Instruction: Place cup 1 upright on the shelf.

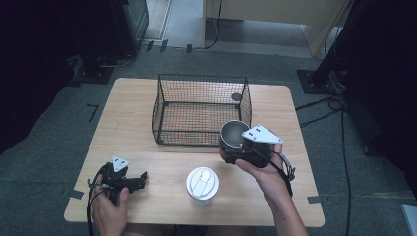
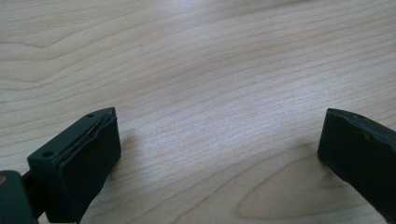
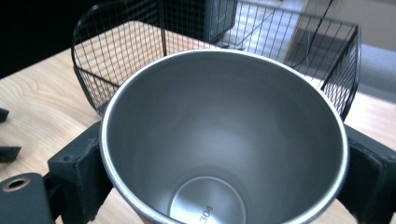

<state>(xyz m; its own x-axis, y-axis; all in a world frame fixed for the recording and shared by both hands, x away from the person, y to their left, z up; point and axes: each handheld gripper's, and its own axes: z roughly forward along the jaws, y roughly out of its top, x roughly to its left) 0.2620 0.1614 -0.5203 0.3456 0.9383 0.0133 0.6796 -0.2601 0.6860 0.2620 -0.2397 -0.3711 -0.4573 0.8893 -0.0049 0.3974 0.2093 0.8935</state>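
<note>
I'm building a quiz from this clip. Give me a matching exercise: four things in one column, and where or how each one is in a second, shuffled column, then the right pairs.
Things:
1. steel cup
2. white lid
3. wire basket
4. left gripper

Places or states:
A. open, low over bare wood
B. at the back of the table, nothing in it
C. clamped between the right gripper's jaws
D. lying on the table's near edge, between the two hands

Pairs: 1-C, 2-D, 3-B, 4-A
</note>
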